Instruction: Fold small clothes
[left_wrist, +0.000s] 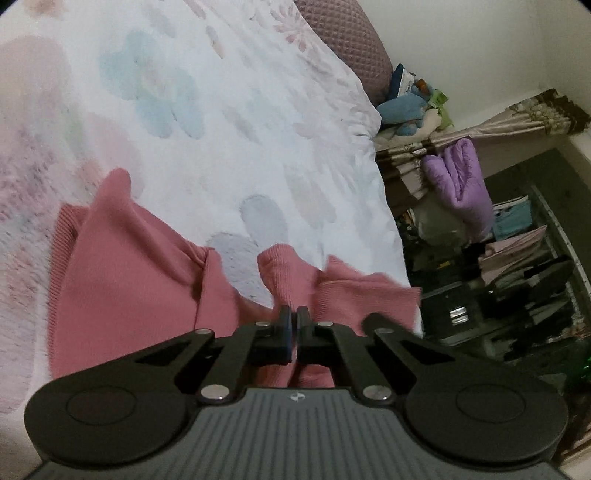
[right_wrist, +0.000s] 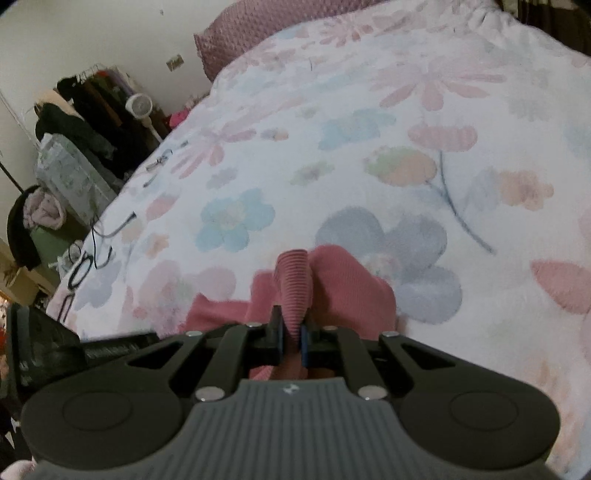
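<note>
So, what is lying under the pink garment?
The floral bedcover lies under the pink garment, showing all around it. Anything between them is hidden by the cloth.

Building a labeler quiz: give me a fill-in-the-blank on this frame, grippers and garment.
1. The garment both grippers hold is ____ in colour.
2. The right gripper is shut on a ____ knit band of the garment.
3. The garment lies on a bedspread printed with ____.
4. The left gripper is ____ on the fabric, not open.

Missing words: pink; ribbed; flowers; shut
</note>
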